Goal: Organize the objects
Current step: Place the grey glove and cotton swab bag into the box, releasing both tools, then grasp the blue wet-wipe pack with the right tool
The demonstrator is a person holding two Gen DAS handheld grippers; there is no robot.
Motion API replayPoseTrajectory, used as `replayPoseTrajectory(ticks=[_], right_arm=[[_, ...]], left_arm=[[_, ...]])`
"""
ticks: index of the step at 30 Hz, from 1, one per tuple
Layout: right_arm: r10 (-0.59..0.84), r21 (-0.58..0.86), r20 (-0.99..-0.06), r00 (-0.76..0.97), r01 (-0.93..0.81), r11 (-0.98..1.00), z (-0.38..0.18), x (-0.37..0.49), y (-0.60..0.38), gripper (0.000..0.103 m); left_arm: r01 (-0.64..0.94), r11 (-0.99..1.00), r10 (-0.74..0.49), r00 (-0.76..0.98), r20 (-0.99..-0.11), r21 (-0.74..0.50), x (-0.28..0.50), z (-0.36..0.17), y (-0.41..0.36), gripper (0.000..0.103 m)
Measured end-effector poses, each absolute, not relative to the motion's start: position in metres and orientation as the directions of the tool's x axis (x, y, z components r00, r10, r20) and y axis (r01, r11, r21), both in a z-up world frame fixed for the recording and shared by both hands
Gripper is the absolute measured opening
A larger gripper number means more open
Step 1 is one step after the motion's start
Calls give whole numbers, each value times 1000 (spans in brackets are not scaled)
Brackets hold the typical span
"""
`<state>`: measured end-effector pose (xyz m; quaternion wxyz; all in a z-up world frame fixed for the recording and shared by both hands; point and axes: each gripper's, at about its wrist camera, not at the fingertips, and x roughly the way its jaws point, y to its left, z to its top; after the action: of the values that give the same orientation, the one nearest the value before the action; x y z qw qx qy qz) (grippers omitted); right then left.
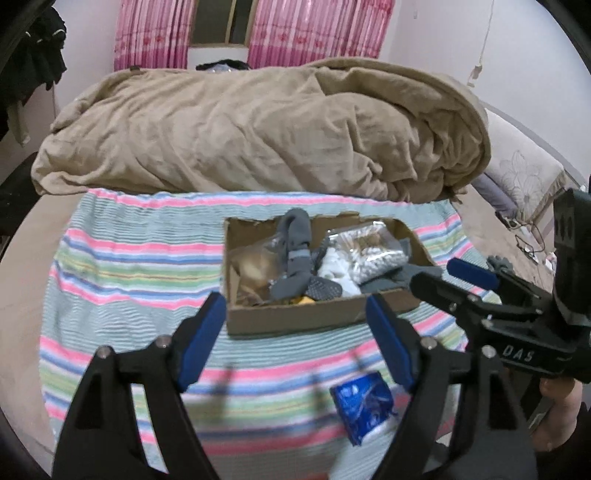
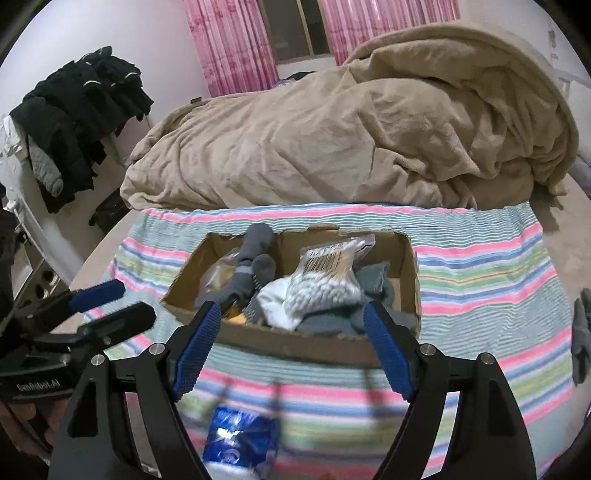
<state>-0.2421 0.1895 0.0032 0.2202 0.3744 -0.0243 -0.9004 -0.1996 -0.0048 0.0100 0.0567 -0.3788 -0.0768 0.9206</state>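
An open cardboard box sits on a striped cloth on the bed. It holds grey socks, a clear bag of cotton swabs, a white item and an amber packet. A blue packet lies on the cloth in front of the box. My left gripper is open and empty above the cloth. My right gripper is open and empty, near the box's front wall. Each gripper shows in the other's view, open.
A rumpled tan blanket fills the bed behind the box. A grey glove lies at the cloth's right edge. Dark clothes hang at the left. Pink curtains hang at the back.
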Motion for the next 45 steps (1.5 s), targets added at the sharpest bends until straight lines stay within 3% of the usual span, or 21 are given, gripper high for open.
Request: replayPoseTrajectory(ticks=[12, 35, 37, 39, 45], right_arm=[[-430, 216, -673, -602, 396, -892, 3, -185, 187, 82], [-377, 202, -836, -398, 416, -887, -90, -170, 150, 82], [-371, 194, -840, -397, 418, -888, -96, -171, 150, 79], [-364, 185, -838, -406, 417, -890, -97, -170, 151, 60], [-383, 202, -816, -433, 407, -891, -83, -173, 163, 54]], left_arm=[[20, -979, 129, -704, -698, -201, -149, -2, -22, 80], [122, -972, 92, -587, -805, -200, -127, -87, -42, 80], [122, -972, 93, -581, -809, -200, -127, -90, -41, 80], [121, -972, 97, -576, -811, -202, -128, -92, -40, 80], [108, -974, 100, -586, -804, -199, -132, -87, -36, 80]])
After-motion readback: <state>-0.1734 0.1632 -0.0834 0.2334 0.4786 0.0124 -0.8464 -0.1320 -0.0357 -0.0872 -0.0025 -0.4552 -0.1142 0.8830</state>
